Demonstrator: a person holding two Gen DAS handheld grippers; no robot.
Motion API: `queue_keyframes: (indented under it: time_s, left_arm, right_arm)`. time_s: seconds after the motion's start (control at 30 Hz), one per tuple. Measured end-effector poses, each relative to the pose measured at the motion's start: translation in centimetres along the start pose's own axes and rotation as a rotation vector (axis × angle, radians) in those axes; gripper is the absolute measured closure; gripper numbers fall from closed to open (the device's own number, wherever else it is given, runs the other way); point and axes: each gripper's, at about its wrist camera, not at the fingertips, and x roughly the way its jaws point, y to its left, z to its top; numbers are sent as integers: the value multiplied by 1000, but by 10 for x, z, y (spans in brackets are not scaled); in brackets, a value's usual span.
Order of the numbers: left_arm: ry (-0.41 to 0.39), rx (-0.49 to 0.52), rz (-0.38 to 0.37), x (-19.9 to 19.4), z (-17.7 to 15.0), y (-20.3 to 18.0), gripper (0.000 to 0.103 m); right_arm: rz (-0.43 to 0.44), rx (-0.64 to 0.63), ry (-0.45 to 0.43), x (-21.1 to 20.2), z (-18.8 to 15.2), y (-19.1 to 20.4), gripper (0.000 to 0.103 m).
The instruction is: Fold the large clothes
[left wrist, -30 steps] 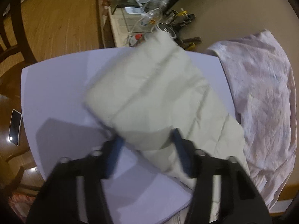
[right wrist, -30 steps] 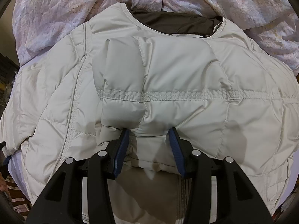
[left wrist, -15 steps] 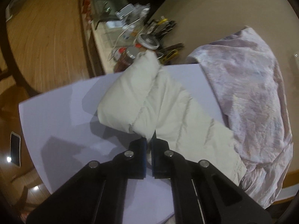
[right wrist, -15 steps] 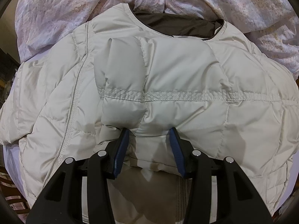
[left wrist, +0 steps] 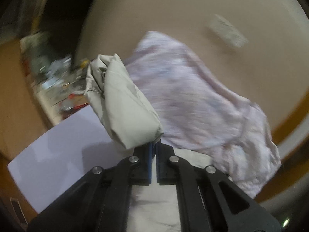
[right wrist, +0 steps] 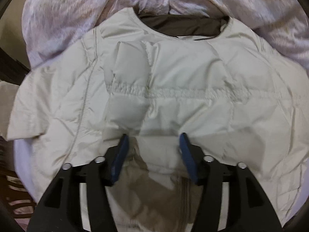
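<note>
A cream quilted puffer jacket lies spread on a white table, collar at the far side with its dark lining showing. My right gripper is open, its blue pads resting on the jacket's middle. My left gripper is shut on the jacket's sleeve and holds it lifted off the table, the cuff end sticking up away from me. The left wrist view is blurred by motion.
A crumpled pink-white cloth lies beyond the jacket, also in the right wrist view. The white table edge is at the left, with a cluttered shelf and wooden floor beyond. A phone lies low left.
My left gripper closed on the sleeve, then lifted it and swung it right, toward the jacket body. The right gripper stayed open on the jacket and shifted slightly.
</note>
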Motion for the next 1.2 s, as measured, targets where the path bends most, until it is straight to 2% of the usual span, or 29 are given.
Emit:
queue_keyframes:
  time_s: [0.1, 0.2, 0.3, 0.43, 0.6, 0.73, 0.77, 0.8, 0.9, 0.93, 0.97, 1.0, 1.03, 1.07, 1.13, 1.2]
  left_arm:
    - [4, 78, -84, -5, -11, -50, 101]
    - [27, 151, -171, -5, -29, -102, 101]
    - [55, 208, -224, -3, -52, -137, 101]
    - [145, 286, -286, 15, -97, -186, 101]
    - [280, 377, -295, 48, -162, -223, 101]
    - [391, 514, -247, 85, -223, -250, 100]
    - [379, 534, -241, 93, -236, -256, 99]
    - [414, 565, -226, 103, -250, -260, 98]
    - [529, 602, -207, 127, -280, -260, 84]
    - [570, 594, -211, 131, -288, -258, 71]
    - [584, 584, -213, 132, -291, -255, 64]
    - [578, 575, -214, 130, -293, -251, 48]
    - [556, 568, -220, 124, -290, -244, 39]
    - [543, 566, -224, 121, -288, -241, 38]
    - [511, 568, -217, 113, -277, -227, 36]
    - [484, 571, -184, 109, -268, -214, 34]
  right_arm:
    - [45, 20, -21, -17, -10, -15, 34]
    - [46, 29, -54, -36, -21, -31, 31]
    - [37, 58, -84, -52, -35, -50, 30]
    - [29, 120, -111, -72, -47, -88, 30]
    - [12, 199, -121, -84, -64, -134, 30]
    - [-15, 256, -122, -91, -81, -161, 30]
    - [-20, 269, -123, -93, -85, -167, 30]
    - [-24, 279, -124, -94, -87, -171, 30]
    - [-31, 307, -133, -99, -89, -183, 30]
    - [-30, 308, -139, -101, -88, -184, 30]
    - [-27, 305, -147, -103, -87, -184, 30]
    - [-20, 298, -160, -107, -85, -182, 30]
    - [-14, 292, -171, -109, -84, -180, 31]
    - [-1, 279, -186, -112, -79, -175, 33]
    - [43, 236, -217, -116, -68, -159, 48]
    - [86, 192, -230, -116, -58, -140, 59]
